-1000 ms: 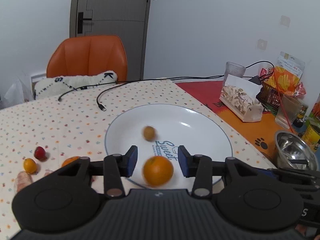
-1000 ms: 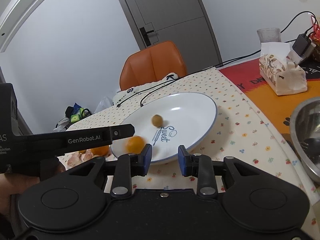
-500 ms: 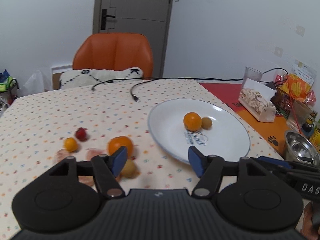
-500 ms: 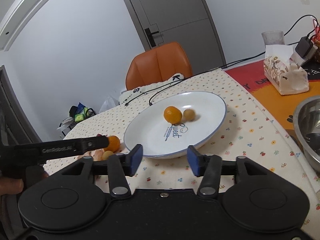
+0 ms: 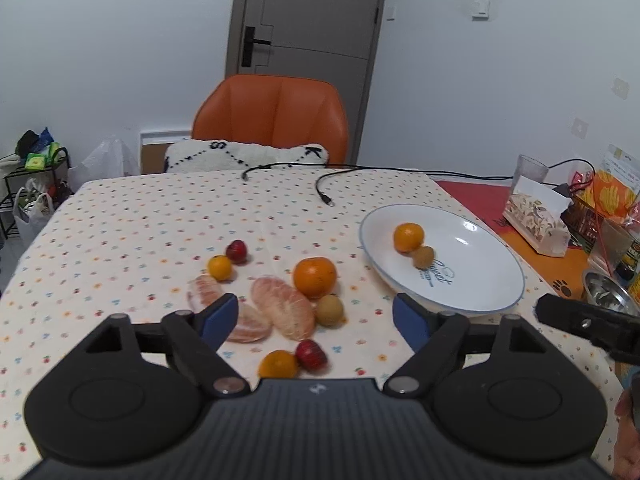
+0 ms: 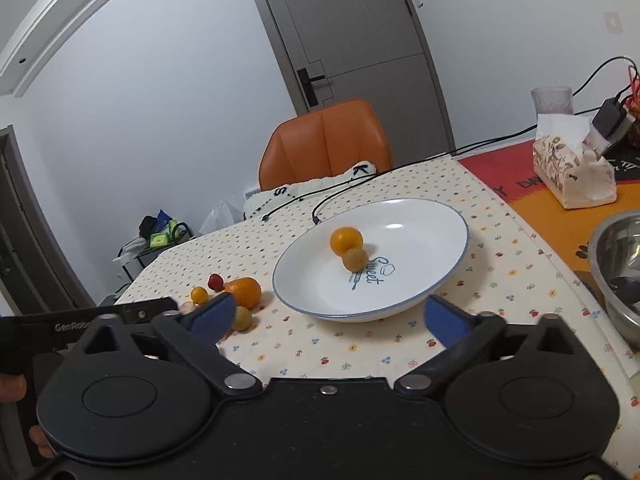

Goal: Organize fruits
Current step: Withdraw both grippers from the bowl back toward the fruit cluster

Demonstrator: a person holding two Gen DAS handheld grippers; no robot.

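My left hand-held gripper (image 5: 312, 318) is spread wide, empty. Right hand-held gripper (image 6: 326, 316) likewise. White plate (image 5: 480, 248) holds two fruits: one orange (image 5: 408, 237) touching one brown longan (image 5: 423, 257). On the worktop (image 5: 120, 232) I count three oranges, two red fruits, one longan, three peeled pomelo segments.
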